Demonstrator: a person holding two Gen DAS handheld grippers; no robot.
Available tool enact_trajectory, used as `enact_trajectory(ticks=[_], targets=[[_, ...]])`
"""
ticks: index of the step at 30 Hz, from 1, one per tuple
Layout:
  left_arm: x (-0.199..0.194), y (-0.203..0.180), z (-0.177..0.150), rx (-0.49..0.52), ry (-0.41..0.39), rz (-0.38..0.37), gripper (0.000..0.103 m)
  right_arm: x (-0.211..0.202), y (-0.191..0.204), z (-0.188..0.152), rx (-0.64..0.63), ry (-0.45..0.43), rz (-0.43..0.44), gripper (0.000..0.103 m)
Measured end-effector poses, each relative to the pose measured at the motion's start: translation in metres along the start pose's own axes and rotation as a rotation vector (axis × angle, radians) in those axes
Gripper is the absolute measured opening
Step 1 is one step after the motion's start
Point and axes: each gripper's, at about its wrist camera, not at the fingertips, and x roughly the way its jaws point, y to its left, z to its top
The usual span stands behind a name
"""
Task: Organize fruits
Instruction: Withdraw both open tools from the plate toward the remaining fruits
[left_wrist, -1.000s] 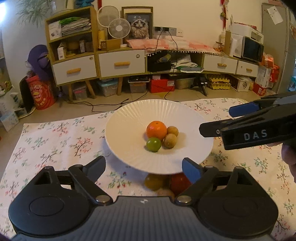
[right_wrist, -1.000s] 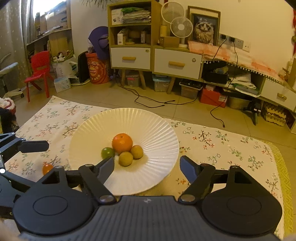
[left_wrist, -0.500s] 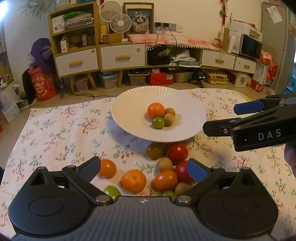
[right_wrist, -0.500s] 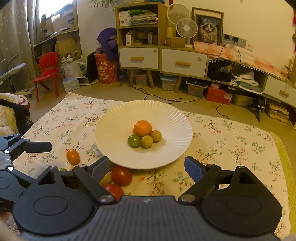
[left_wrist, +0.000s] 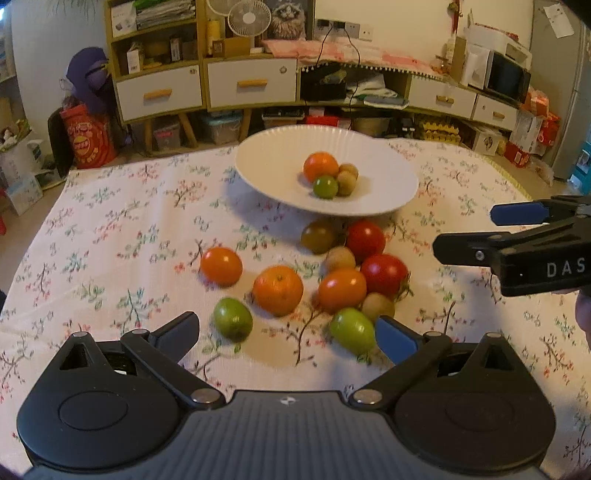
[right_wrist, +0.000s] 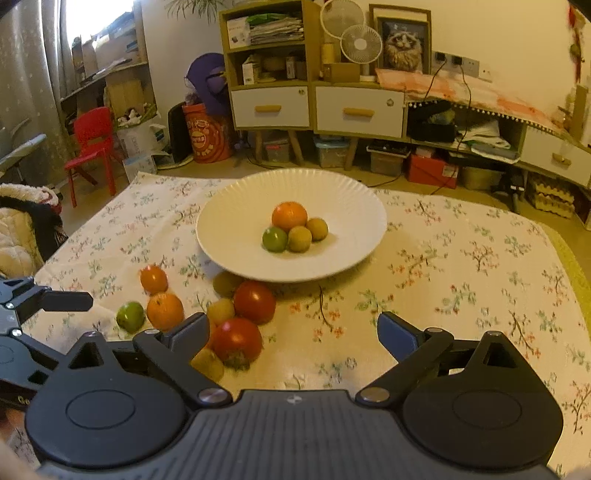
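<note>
Both tools, left (left_wrist: 286, 332) and right (right_wrist: 291, 330), gape wide and empty over loose fruit (left_wrist: 277, 290) before the plate (left_wrist: 269, 166); round, probably soft-skinned, grip across the middle.

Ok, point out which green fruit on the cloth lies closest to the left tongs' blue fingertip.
The green fruit on the right of the pile, nearly touching the blue fingertip of the left tongs. The other green fruit lies nearer the black fingertip.
</note>
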Motion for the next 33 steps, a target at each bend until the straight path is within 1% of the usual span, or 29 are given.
enact_trajectory(ticks=[8, 16, 21, 24, 27, 30, 32, 33], targets=[[0.0, 0.006, -0.016, -0.011, 0.033, -0.001, 0.1, -0.006, 0.001, -0.013, -0.031, 0.004, -0.04, 0.098], [-0.003, 0.021, -0.033, -0.039, 0.053, 0.0, 0.1, -0.004, 0.008, -0.021, -0.071, 0.021, -0.034, 0.098], [-0.002, 0.023, -0.036, -0.031, 0.056, -0.008, 0.1, 0.003, 0.011, -0.025, -0.085, 0.051, -0.028, 0.098], [0.0, 0.023, -0.035, -0.04, 0.044, -0.029, 0.1, 0.007, 0.013, -0.027, -0.079, 0.069, -0.026, 0.098], [0.0, 0.018, -0.034, -0.042, 0.017, -0.073, 0.099, 0.01, 0.011, -0.028, -0.06, 0.081, -0.023, 0.098], [0.002, 0.01, -0.033, -0.043, -0.002, -0.121, 0.095, 0.01, 0.009, -0.028, -0.047, 0.084, -0.026, 0.097], [0.004, 0.004, -0.031, -0.035, -0.016, -0.146, 0.085, 0.01, 0.008, -0.027, -0.038, 0.085, -0.024, 0.097], [0.005, 0.0, -0.029, -0.028, -0.021, -0.156, 0.083, 0.01, 0.008, -0.027, -0.034, 0.085, -0.023, 0.097]])
